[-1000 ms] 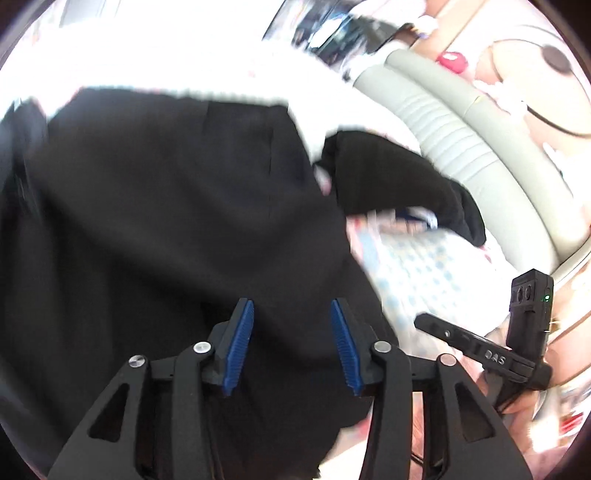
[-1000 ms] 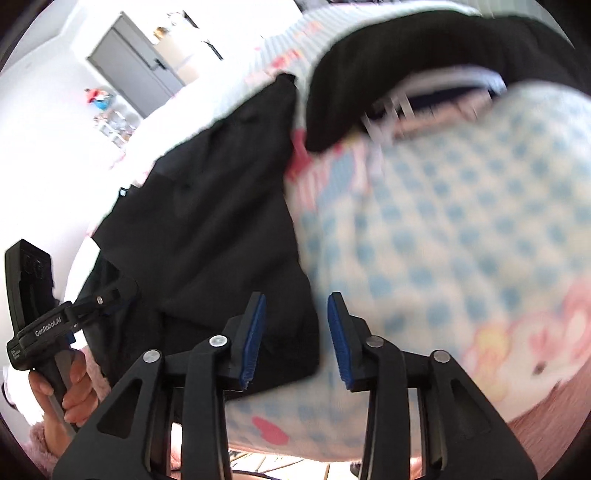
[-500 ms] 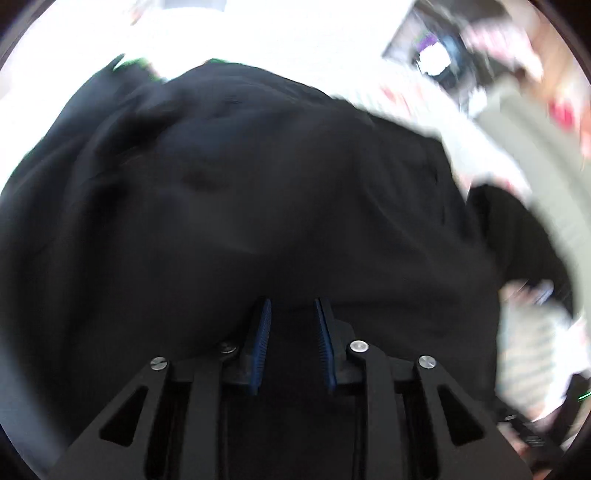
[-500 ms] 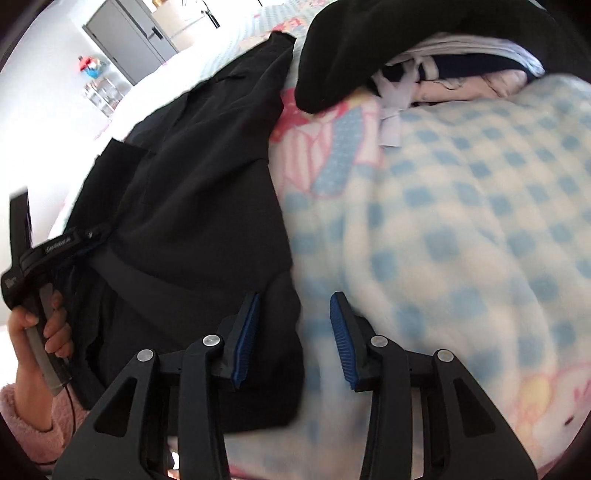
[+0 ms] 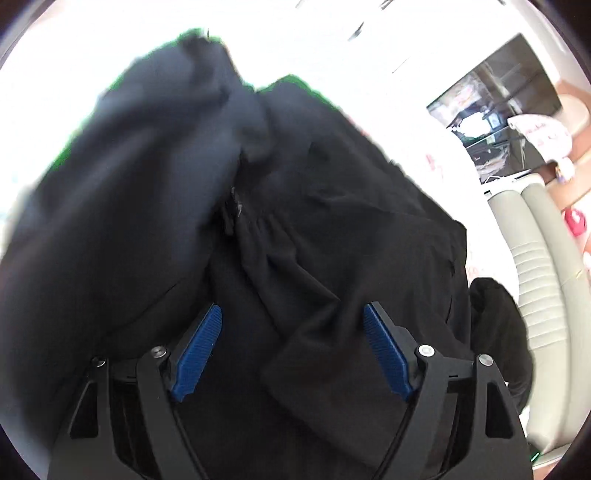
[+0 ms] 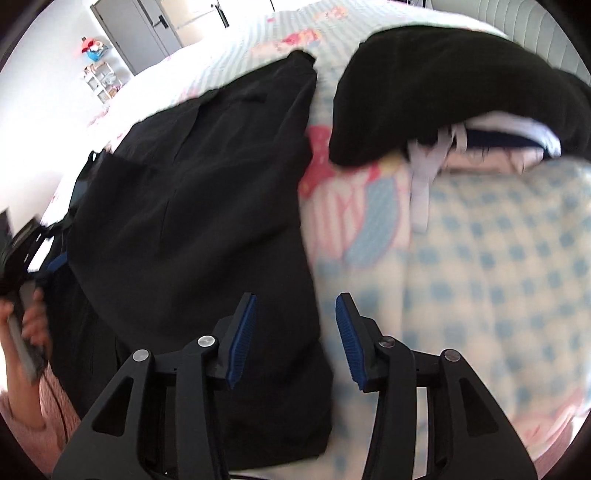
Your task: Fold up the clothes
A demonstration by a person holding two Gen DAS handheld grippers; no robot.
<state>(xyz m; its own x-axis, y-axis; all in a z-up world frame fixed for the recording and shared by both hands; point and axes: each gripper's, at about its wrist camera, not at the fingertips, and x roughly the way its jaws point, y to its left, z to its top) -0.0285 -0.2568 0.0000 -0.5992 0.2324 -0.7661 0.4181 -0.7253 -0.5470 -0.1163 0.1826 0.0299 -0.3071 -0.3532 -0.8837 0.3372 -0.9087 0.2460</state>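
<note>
Here, hovering low over the black garment (image 5: 332, 221) with the left gripper (image 5: 291, 308), jaws just opened to full spread; loose folds between the pads, pinched by neither. Likewise with the right gripper (image 6: 295, 295): just eased somewhat wider, straddling the garment's near edge (image 6: 192, 184), clamping nothing. Spread flat on the right, across a checked blanket (image 6: 498, 258) on the bed; rumpled and heaped on the left.

Likely to go wrong by closing the left jaws on that heap: could catch several layers at once and drag a bunched fold across. Could equally nip blanket along with the hem on the right, given soft bedding directly under the edge, and pull the cover up with it. Worth closing on a single clear edge.

Close beside the garment's far corner: a second dark garment (image 6: 443, 81), piled over white and navy pieces, with a white strap (image 6: 421, 184) trailing toward the folding area. Little spare room there for sweeping cloth rightward. Further off: a padded headboard (image 5: 535, 266) and a grey door (image 6: 136, 33), clear of the work.
</note>
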